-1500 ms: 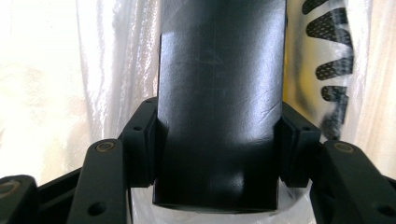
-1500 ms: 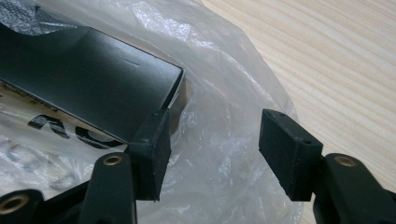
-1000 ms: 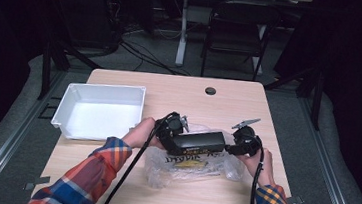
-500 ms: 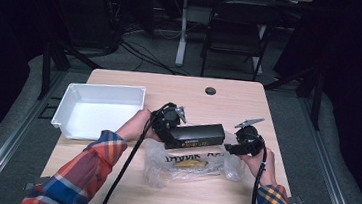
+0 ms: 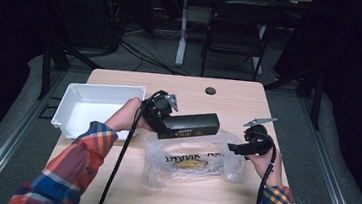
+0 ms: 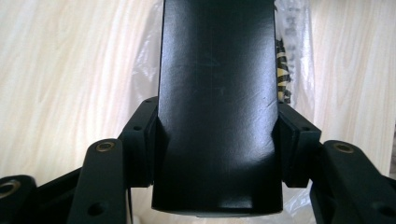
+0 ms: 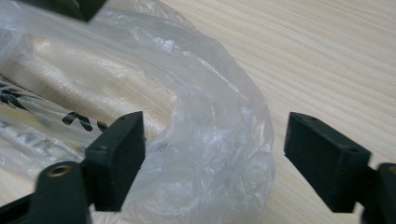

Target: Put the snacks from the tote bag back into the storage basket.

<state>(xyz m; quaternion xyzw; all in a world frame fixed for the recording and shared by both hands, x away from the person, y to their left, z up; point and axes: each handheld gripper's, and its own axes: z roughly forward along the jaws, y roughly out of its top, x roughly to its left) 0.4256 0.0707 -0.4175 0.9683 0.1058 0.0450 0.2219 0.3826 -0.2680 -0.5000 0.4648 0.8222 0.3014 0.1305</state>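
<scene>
White tray (image 5: 69,116) sat unused at left. Left gripper (image 5: 167,123) had lifted the clamped black box (image 5: 192,125) above the clear plastic bag (image 5: 193,161). Right gripper (image 5: 232,148) had just spread its jaws, bag edge loose between them: box freed

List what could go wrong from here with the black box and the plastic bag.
1. The left tool clamps the black box only at one end, so the long free end could sag or twist out of the grip.
2. The right tool has just been opening, with the rim of the clear plastic bag loose between its jaws; the bag could snag and drag.
3. The box hangs over the bag; if dropped, it lands on it.
</scene>
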